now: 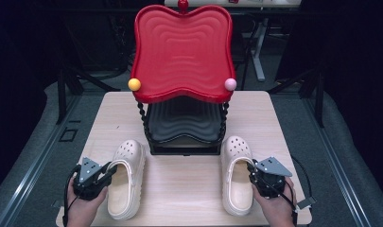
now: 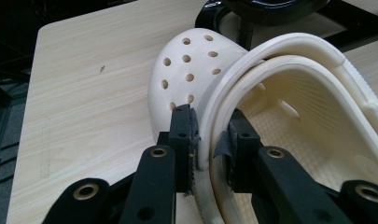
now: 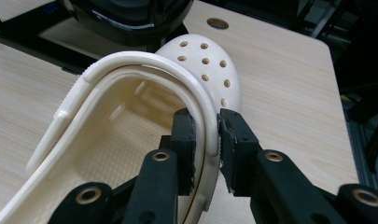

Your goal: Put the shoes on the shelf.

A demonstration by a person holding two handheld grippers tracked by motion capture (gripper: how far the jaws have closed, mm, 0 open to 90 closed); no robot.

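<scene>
Two cream clogs lie toe-forward on the wooden table point(image 1: 184, 184). The left clog point(image 1: 127, 177) has its outer side wall and strap pinched by my left gripper point(image 1: 104, 174); in the left gripper view the jaws of that gripper point(image 2: 210, 140) are shut on the clog's rim point(image 2: 210, 116). The right clog point(image 1: 236, 172) is held the same way by my right gripper point(image 1: 251, 171); in the right gripper view this gripper point(image 3: 206, 140) clamps the clog's rim point(image 3: 207, 126), one jaw inside and one outside. Both clogs rest on the table.
A two-tier stand sits at the table's middle back: a red wavy tray point(image 1: 182, 52) on top with a yellow ball point(image 1: 134, 84) and a pink ball point(image 1: 230, 84) at its corners, a black tray point(image 1: 184, 123) below. The black base point(image 3: 126, 16) lies just beyond both toes.
</scene>
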